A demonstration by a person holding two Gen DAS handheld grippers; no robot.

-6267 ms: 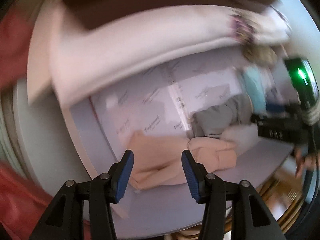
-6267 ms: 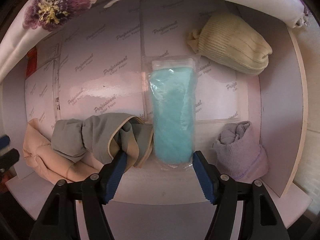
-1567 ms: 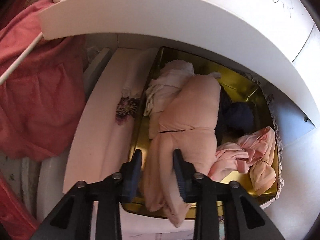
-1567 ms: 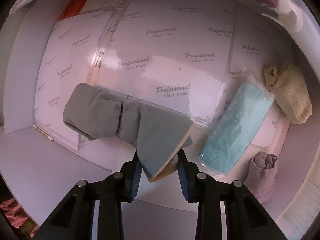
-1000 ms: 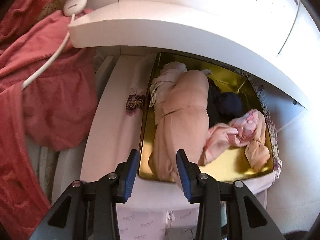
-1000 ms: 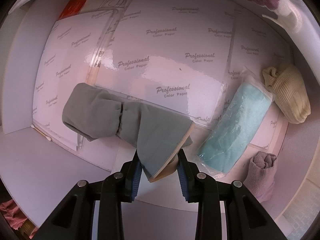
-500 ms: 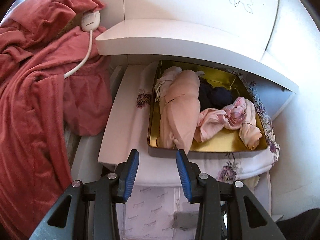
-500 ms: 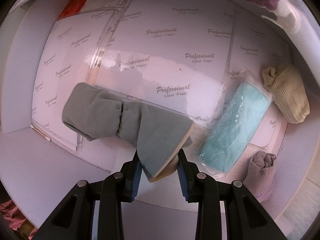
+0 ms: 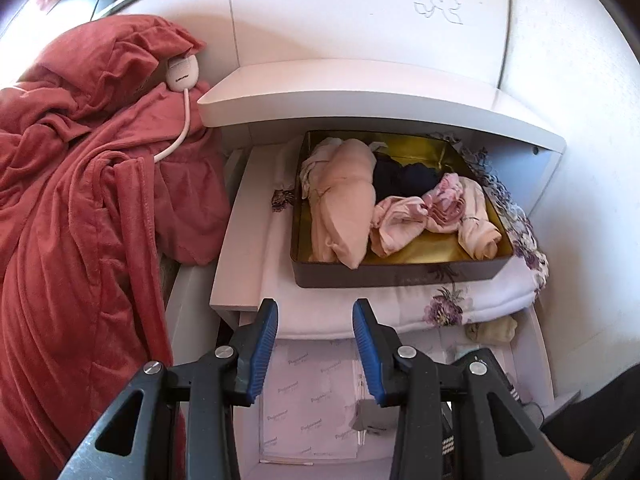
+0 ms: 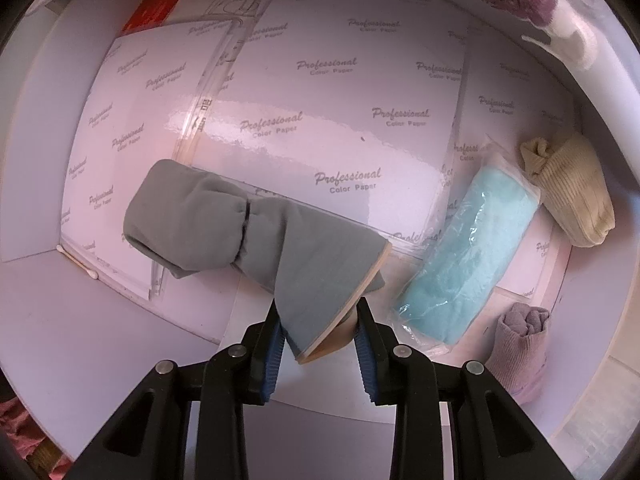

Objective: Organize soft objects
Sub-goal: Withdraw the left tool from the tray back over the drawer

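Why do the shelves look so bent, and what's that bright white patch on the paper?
Left wrist view: the fisheye lens bows the straight white shelf, and the corners go black; focus is sharp, with soft daylight. Right wrist view: the same bulge curves the paper, and the white band is glare off its glossy surface; the grey roll throws only a soft shadow.

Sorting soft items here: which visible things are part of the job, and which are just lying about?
Job:
- grey bundle, clamped in right gripper
- peach bundle in gold tin
- bagged blue cloth
- beige sock roll
- lilac sock roll

Lying about:
- red robe
- cotton swab
- ruler
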